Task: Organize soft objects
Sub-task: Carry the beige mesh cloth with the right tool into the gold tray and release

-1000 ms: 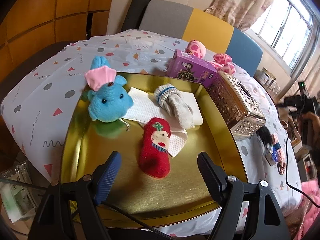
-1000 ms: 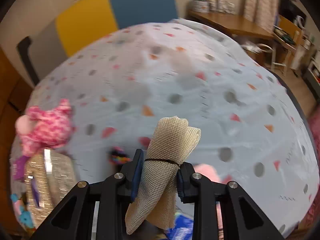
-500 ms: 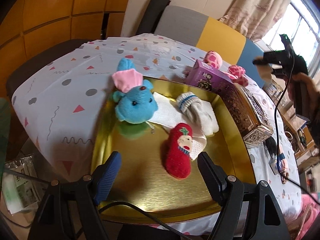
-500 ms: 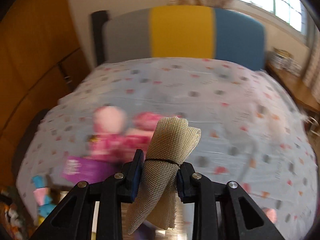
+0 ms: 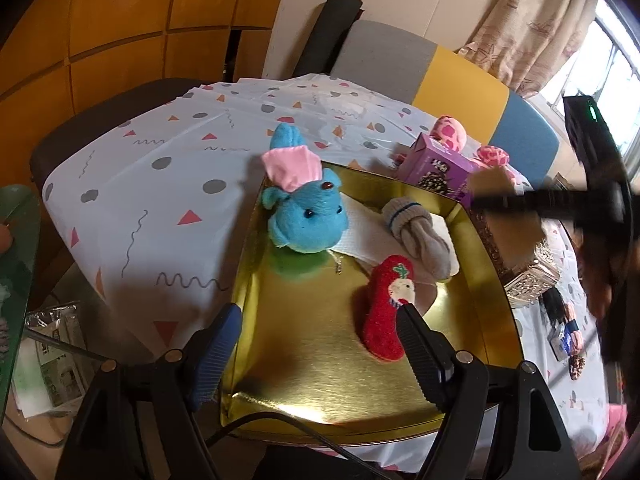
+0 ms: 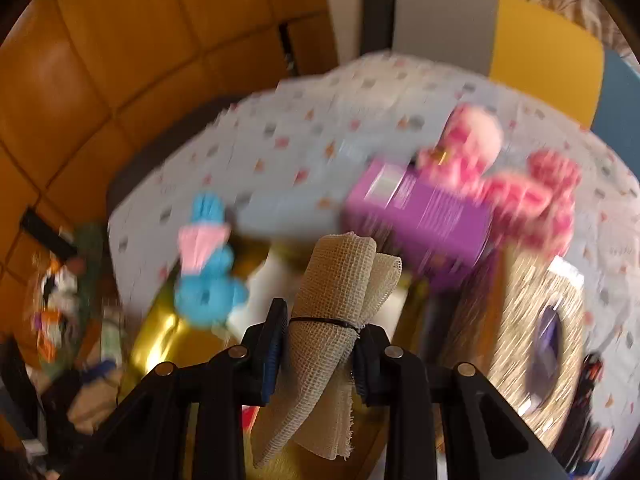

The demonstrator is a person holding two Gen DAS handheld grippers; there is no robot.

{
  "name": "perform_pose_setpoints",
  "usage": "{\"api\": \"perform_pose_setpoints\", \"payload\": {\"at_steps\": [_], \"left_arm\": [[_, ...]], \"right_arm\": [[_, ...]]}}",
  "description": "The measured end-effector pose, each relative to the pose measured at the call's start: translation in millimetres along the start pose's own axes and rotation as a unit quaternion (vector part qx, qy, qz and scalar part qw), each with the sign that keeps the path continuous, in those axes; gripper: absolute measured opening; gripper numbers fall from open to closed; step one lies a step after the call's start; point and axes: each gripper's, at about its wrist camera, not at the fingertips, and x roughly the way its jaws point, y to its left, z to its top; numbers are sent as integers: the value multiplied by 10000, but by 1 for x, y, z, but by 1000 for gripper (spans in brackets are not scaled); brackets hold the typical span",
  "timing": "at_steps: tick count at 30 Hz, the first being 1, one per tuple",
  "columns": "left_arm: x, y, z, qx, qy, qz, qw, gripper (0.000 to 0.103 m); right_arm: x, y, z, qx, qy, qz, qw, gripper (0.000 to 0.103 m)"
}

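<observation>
My right gripper [image 6: 320,344] pinches the tied beige mesh cloth [image 6: 340,300] above the gold tray's [image 5: 320,368] far edge, so next I lower it in beside the grey sock [image 5: 420,236], while my left gripper [image 5: 316,344] hangs wide open, empty.

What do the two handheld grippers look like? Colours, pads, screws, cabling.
Both match: the left gripper and right gripper have matte black angular frames, silver round screw heads on the arms, and jaws faced with blue ribbed pads. A thin black cable loops under the left one.
</observation>
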Motion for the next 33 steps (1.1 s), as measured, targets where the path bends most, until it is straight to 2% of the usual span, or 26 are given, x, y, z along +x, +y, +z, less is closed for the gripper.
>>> {"api": "perform_pose_setpoints", "payload": {"at_steps": [5,11,22,33], "left_arm": [[2,-1,-3,14,34,9,10000,80],[1,-11,-6,175,22,-16,9998,82],[2,-29,-7,448,61,-12,9990,82],[-6,-71,-1,1051,-107,-64,9944,84]], "right_arm": [[19,7,-42,116,406,-40,9991,29],[23,-3,-60,328,393,-279,9983,39],[-22,-18,-83,567,-307,-184,9978,42],[-72,-38,-121,549,-978,-800,9905,42]]}}
